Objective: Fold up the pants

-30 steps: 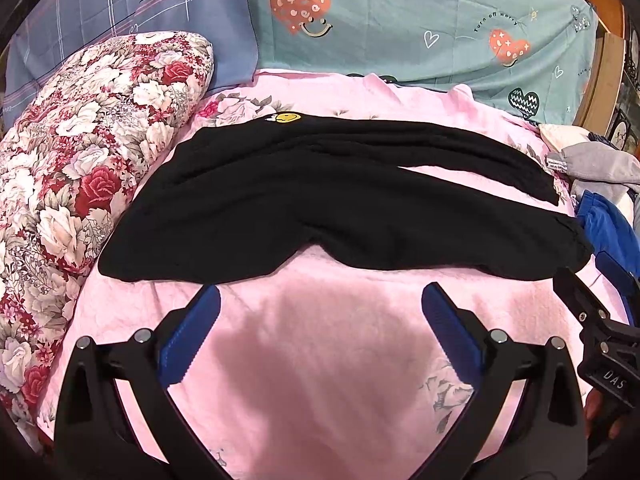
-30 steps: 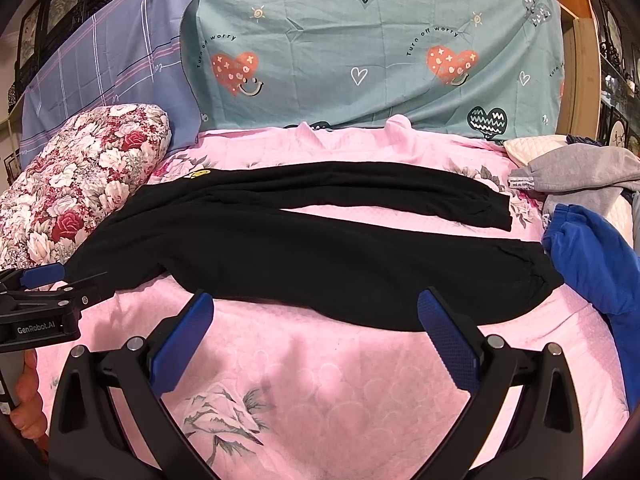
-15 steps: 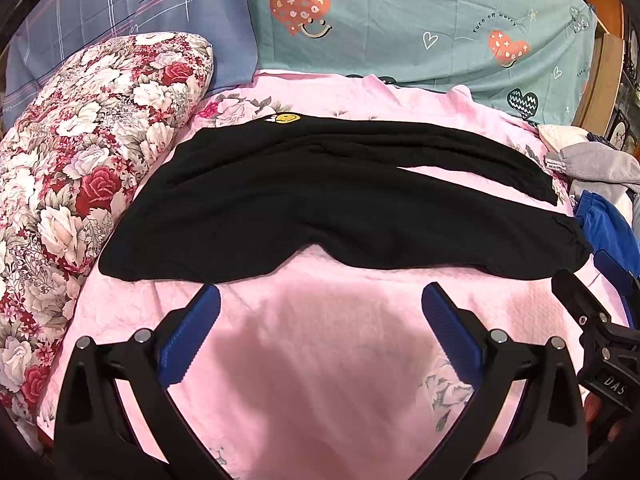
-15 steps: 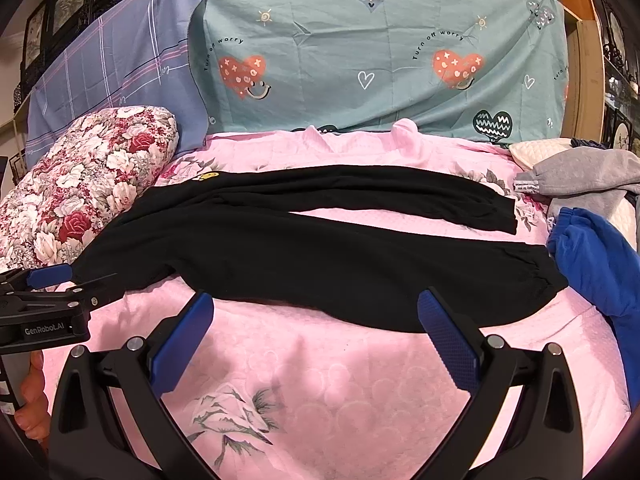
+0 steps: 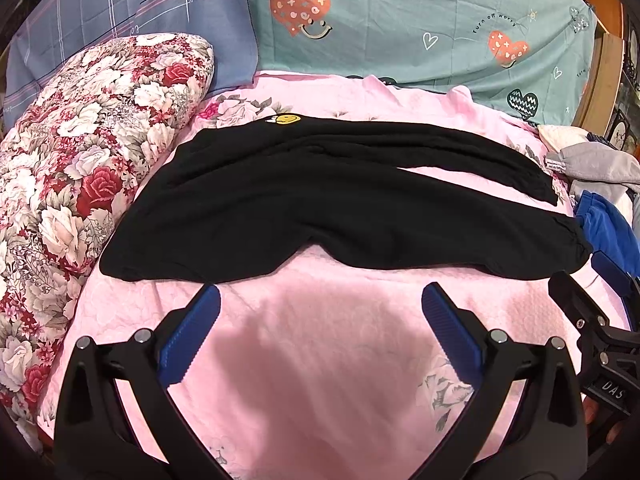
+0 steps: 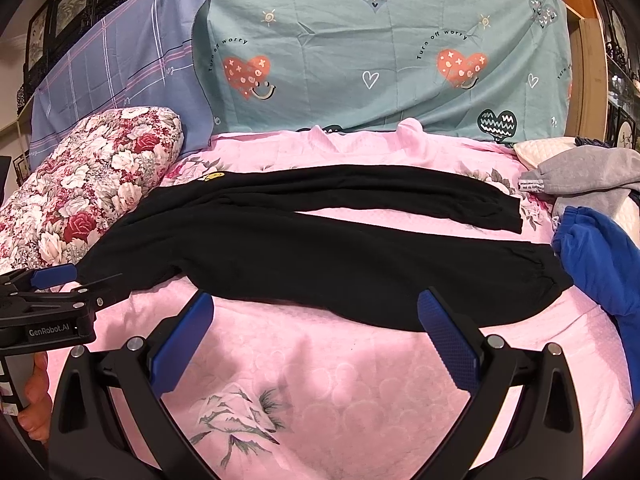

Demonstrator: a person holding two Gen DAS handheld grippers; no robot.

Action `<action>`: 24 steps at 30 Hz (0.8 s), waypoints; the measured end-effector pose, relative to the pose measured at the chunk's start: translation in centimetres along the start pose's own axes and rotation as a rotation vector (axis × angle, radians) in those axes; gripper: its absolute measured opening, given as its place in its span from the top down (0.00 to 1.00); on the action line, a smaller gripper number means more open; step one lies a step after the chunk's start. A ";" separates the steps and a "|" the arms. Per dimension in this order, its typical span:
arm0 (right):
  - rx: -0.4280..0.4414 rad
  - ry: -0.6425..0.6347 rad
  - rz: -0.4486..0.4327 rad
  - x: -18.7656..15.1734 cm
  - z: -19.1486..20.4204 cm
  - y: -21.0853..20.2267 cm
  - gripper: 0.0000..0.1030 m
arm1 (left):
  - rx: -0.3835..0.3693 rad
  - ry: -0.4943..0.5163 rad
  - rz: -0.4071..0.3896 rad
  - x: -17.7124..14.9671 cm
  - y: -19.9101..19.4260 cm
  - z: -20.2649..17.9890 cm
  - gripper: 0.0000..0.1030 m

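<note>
Here I have the left hand-held gripper (image 5: 320, 300) and the right hand-held gripper (image 6: 314, 308) both spread wide and empty, poised above the pink bed (image 5: 320, 360) just short of the near hem. So no fold is begun, I judge. Just beyond lie the black pants (image 5: 320, 200), flat, waistband left by the floral pillow (image 5: 80, 160), legs splayed right; next I'd pinch the near leg and carry it onto the far one.
</note>
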State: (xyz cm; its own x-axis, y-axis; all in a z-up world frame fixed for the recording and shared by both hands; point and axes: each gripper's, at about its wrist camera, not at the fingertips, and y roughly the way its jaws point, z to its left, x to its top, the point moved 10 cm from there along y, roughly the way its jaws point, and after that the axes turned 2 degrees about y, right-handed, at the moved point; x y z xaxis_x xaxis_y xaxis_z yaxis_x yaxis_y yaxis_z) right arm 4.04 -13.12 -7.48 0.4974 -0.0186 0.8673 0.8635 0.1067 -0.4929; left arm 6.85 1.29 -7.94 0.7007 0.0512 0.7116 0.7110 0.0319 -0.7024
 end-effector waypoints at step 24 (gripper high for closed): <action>0.018 -0.007 0.022 -0.2 0.2 0.4 0.01 | -0.041 0.011 0.011 0.3 0.7 0.5 0.02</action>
State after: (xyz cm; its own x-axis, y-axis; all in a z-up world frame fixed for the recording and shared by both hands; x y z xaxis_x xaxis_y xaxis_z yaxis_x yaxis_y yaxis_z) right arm 4.29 -12.92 -7.89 0.5152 -0.0087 0.8570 0.8509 0.1250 -0.5103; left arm 7.53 1.79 -8.25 0.7090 0.0404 0.7041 0.7049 -0.0093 -0.7093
